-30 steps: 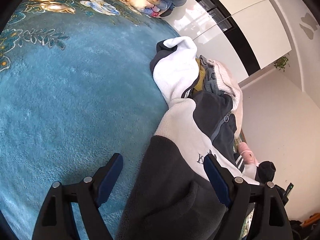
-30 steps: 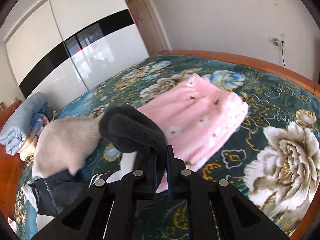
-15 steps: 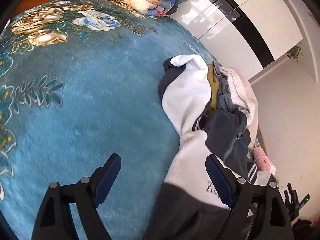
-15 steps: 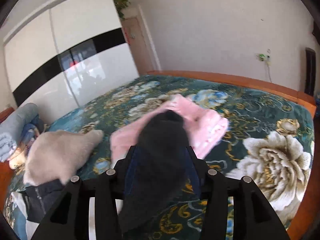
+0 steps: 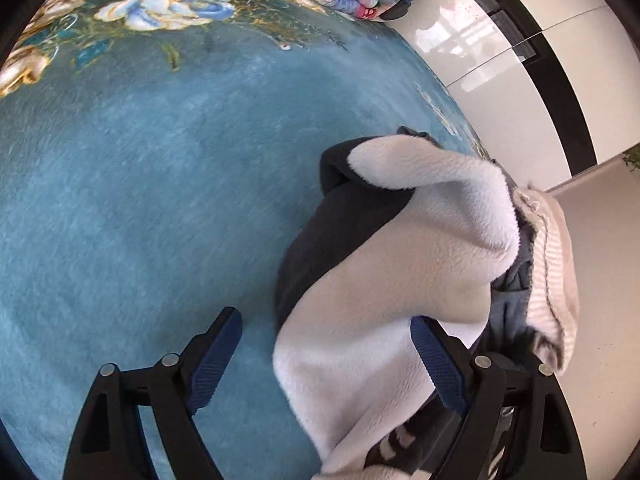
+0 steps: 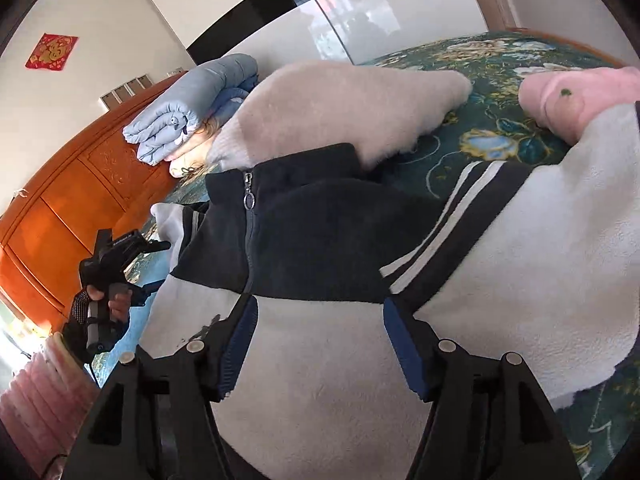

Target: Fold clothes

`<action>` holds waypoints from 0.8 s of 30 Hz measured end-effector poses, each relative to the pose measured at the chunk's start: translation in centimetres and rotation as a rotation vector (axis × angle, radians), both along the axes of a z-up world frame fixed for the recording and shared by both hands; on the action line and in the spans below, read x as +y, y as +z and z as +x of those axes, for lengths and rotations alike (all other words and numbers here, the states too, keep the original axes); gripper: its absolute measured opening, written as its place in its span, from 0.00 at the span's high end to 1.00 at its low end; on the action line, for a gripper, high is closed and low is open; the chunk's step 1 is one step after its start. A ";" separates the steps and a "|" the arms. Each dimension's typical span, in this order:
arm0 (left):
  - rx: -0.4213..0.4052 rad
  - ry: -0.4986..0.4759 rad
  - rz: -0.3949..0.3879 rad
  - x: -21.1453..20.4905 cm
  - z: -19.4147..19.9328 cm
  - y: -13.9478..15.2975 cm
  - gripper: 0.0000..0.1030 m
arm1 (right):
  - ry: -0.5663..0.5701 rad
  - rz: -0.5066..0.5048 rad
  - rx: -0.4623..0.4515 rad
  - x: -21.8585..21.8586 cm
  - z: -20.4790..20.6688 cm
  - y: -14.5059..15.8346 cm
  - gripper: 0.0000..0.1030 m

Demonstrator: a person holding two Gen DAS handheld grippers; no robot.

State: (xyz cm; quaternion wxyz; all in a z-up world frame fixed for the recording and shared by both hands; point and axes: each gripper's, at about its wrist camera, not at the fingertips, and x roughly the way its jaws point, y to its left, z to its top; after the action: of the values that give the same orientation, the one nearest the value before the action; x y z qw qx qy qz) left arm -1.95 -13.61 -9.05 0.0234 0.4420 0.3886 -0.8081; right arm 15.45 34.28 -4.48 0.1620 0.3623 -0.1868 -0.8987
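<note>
Fleece jacket [image 6: 320,240]: we saw it spread on the bed [image 5: 140,200].
Left gripper [image 5: 326,354]: fingers wide apart over the jacket's edge, holding nothing.
Right gripper [image 6: 320,344]: fingers just opening above the jacket, gripping nothing.

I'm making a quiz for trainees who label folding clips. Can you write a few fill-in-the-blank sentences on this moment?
1. The fleece jacket is dark grey and ____.
2. The right gripper has just been opening; its jaws stand ____ over the jacket.
3. The jacket's zipper is ____.
4. The folded garment past the jacket is ____.

Missing words: white; open; closed; pink
</note>
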 end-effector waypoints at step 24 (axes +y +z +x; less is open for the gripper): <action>0.109 0.066 -0.545 3.5 15.3 11.1 0.88 | -0.141 -0.134 -0.022 4.3 1.1 0.8 0.35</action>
State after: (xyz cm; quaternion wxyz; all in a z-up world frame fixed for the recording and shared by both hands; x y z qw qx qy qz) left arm 13.34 -10.08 2.01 0.1467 0.3622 0.1718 -0.9043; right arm 16.54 38.58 -3.66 0.1203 0.3466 -0.2734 -0.8892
